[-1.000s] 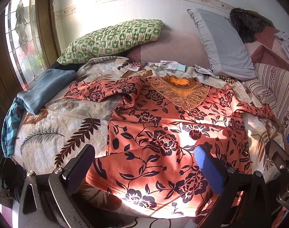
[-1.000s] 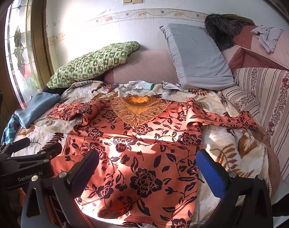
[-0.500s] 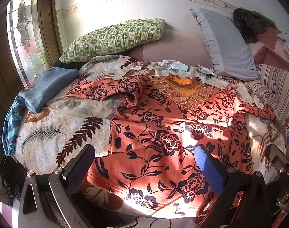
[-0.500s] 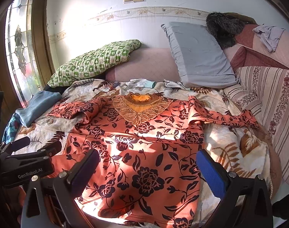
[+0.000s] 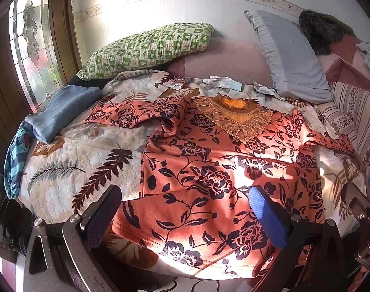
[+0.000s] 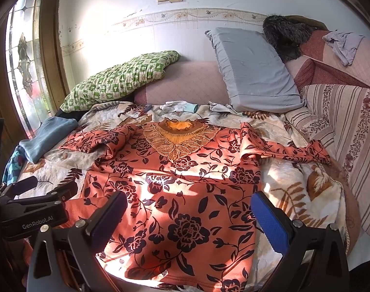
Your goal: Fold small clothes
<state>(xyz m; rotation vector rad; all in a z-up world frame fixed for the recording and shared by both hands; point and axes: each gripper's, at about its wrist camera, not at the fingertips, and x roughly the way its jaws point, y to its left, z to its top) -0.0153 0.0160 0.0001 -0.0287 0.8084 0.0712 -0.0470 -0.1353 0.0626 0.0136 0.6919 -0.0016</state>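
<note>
An orange top with black flowers and a lace collar [image 5: 209,165] lies spread face up on the bed, hem toward me, sleeves out to both sides; it also shows in the right wrist view [image 6: 182,194]. Its left sleeve [image 5: 136,114] is bunched near the shoulder. My left gripper [image 5: 185,216] is open and empty, hovering over the hem's left part. My right gripper [image 6: 187,221] is open and empty over the hem's right part. The left gripper's body shows at the left edge of the right wrist view [image 6: 34,209].
The bed has a leaf-print quilt [image 5: 70,170]. A blue folded garment [image 5: 58,112] lies at the left edge. A green checked pillow [image 5: 146,48] and a grey pillow [image 5: 289,56] lean on the wall. Small gloves [image 5: 223,82] lie behind the collar. A striped sofa cover [image 6: 343,133] is on the right.
Both grippers have drawn back and risen slightly, so the top sits a little lower and farther in view. The top has not moved.
</note>
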